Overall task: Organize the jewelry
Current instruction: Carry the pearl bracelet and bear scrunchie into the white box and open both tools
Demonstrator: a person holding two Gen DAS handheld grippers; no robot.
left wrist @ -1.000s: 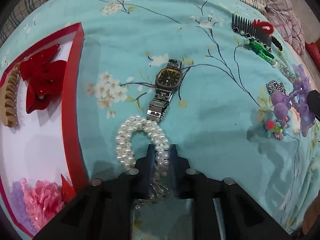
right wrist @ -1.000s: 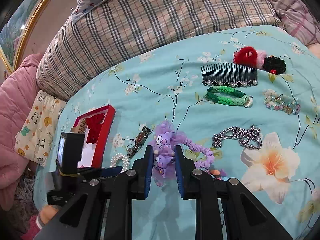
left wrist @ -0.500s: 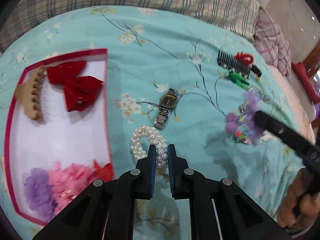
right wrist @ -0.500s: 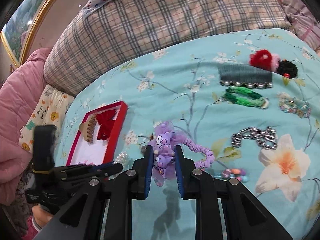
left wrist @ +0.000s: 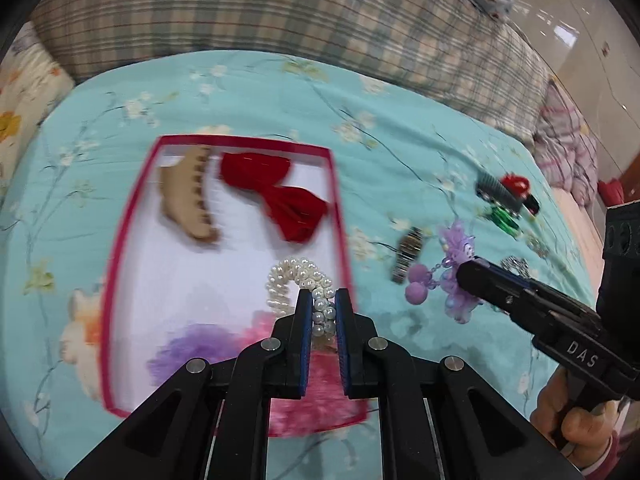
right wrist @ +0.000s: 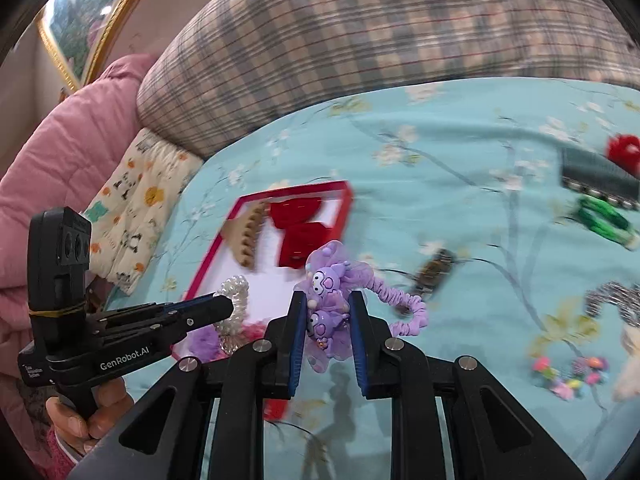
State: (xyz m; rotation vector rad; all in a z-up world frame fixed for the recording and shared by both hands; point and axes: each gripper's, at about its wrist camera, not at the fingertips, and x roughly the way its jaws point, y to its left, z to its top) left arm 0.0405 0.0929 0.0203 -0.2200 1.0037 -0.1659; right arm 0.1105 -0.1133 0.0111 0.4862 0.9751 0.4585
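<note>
Pearl bracelet [left wrist: 304, 284] clenched in my left gripper [left wrist: 323, 312] over the red tray [left wrist: 128, 224]; right gripper [right wrist: 329, 316] clamps the purple scrunchie [right wrist: 332, 292] — bow, claw clip already in; wristwatch [left wrist: 408, 254], comb left.

This is a bedroom in a home. The whole work surface is a bed spread with a turquoise floral sheet [left wrist: 260, 92]. Behind the sheet lies a large plaid pillow [right wrist: 400, 40], and off its left edge sit a pink quilted duvet [right wrist: 72, 140] and a small cream cushion printed with cartoon animals [right wrist: 136, 200]. Above the pillow, a gilt-framed picture [right wrist: 80, 20] hangs on the wall.
</note>
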